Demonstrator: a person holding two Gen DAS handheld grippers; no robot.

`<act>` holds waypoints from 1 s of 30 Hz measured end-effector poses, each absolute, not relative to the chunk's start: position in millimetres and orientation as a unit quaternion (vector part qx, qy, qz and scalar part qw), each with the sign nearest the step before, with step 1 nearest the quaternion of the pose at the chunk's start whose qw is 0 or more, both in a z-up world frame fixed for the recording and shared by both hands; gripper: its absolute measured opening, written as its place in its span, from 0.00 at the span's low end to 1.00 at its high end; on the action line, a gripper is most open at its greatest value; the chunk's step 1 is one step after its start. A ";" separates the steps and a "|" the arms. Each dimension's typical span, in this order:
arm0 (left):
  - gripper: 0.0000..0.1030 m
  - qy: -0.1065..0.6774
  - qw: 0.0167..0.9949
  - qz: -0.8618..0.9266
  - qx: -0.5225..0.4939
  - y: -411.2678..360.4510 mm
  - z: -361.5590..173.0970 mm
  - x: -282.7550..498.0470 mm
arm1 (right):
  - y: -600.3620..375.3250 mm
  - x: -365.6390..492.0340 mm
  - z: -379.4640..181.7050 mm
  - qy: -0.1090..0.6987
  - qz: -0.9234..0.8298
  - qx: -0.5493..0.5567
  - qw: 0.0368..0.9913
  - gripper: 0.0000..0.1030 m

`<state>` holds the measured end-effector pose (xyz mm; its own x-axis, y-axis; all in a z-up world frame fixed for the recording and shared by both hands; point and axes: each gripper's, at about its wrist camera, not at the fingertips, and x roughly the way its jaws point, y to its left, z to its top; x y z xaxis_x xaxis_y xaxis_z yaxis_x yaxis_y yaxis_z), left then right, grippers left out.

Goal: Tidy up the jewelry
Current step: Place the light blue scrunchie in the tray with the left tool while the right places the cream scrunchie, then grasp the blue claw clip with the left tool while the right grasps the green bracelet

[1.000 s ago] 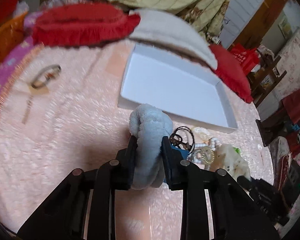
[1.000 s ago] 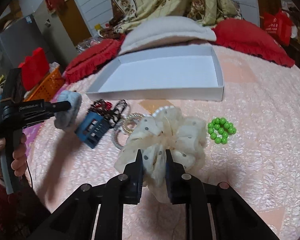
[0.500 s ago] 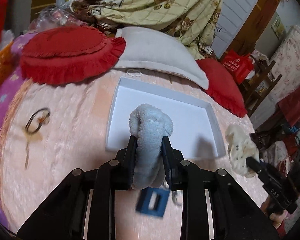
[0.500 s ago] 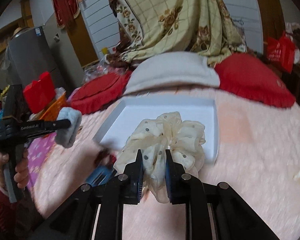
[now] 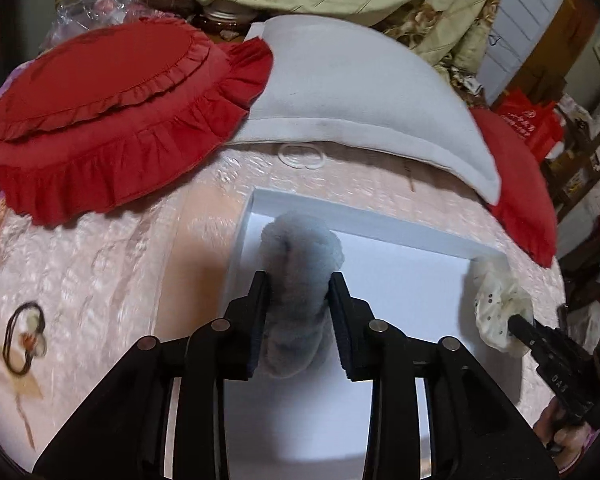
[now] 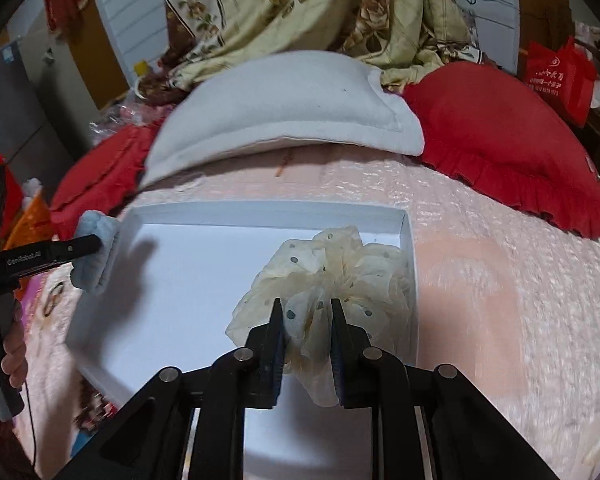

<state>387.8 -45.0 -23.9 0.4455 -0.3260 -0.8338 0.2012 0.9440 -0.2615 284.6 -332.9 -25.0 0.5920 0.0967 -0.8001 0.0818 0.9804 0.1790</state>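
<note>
Nearest to me, my left gripper (image 5: 298, 280) has its two black fingers closed to a narrow gap around a fluffy grey-blue plush scrunchie (image 5: 300, 280), which bulges out above and below the pads. It hangs over the left end of the shallow white cardboard box tray (image 5: 400, 288); I cannot tell whether it touches the tray floor. My right gripper (image 6: 305, 308) is likewise pinched in on a cream sheer scrunchie with small dark dots (image 6: 332, 272), its ruffles spilling out on both sides of the fingers, over the right part of the tray, close to the right wall (image 6: 414, 280).

From the right wrist view, the left gripper (image 6: 94, 243) shows at the tray's left wall with the grey-blue scrunchie (image 6: 94, 256) at its tip. From the left wrist view, the right gripper (image 5: 514, 322) sits at the tray's far right corner holding the cream scrunchie (image 5: 496, 308).

The tray lies on a pale pink textured bedspread (image 5: 100, 264). Left of the tray, well apart, a dark hair tie with a small ornament (image 5: 24, 338) lies on the bedspread. Beyond the tray, a clear loop-shaped band (image 5: 302, 156) rests just in front of a white padded pillow (image 5: 360, 92). A red round frilled cushion (image 5: 100, 112) lies to the pillow's left and another red cushion (image 6: 500, 140) to its right. Behind them a cream floral quilt (image 6: 300, 4) is heaped.
</note>
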 end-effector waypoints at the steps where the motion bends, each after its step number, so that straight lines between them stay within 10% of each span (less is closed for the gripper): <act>1: 0.36 0.506 0.847 -0.153 -0.058 -46.5 -27.6 392.8 | -335.6 291.7 -29.5 0.456 0.004 0.102 0.884 0.17; 7: 0.43 0.518 0.834 -0.173 -0.076 -42.0 -35.3 402.8 | -350.1 310.0 -40.5 0.464 -0.003 0.151 0.873 0.41; 30: 0.51 0.547 0.815 -0.127 -0.142 31.7 -49.1 318.4 | -360.2 202.7 -54.9 0.495 -0.079 0.073 0.862 0.42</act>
